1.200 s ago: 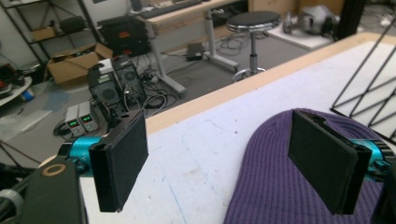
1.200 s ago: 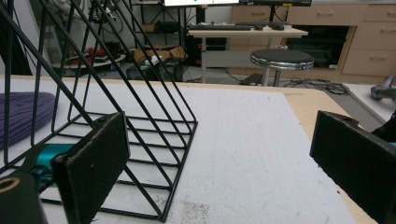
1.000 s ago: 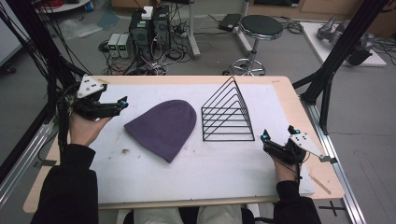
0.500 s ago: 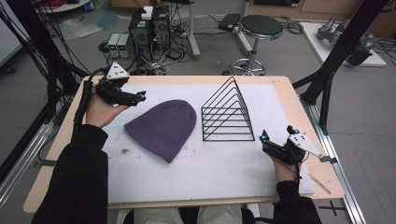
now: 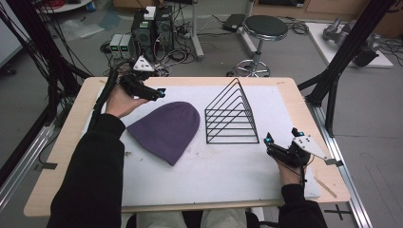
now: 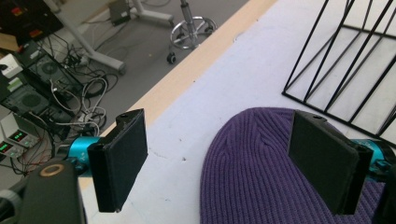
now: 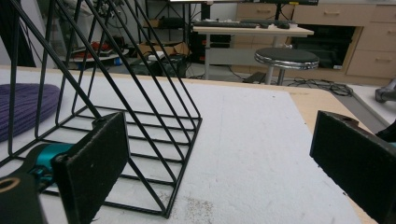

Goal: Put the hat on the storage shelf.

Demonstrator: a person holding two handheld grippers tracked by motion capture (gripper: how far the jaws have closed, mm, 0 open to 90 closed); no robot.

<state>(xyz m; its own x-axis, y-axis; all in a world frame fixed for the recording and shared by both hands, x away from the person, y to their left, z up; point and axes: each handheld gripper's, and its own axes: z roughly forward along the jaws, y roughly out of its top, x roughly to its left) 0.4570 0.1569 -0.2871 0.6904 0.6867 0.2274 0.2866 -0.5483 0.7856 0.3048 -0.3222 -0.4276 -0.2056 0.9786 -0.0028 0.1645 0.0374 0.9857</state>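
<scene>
White padding (image 5: 228,180) covers the table where a black wire rack (image 5: 231,114) stands just right of the purple ribbed beanie (image 5: 166,129), which lies flat beneath my left gripper (image 5: 157,93), jaws spread wide, touching nothing.

No lettering is readable anywhere (the small bench displays are blurred).

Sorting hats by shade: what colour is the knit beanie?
Purple, ribbed knit beanie; clearest in the left gripper view.

A ribbed purple beanie (image 5: 166,129) lies beside a black wire rack (image 5: 231,116) on white board (image 5: 214,175).
</scene>
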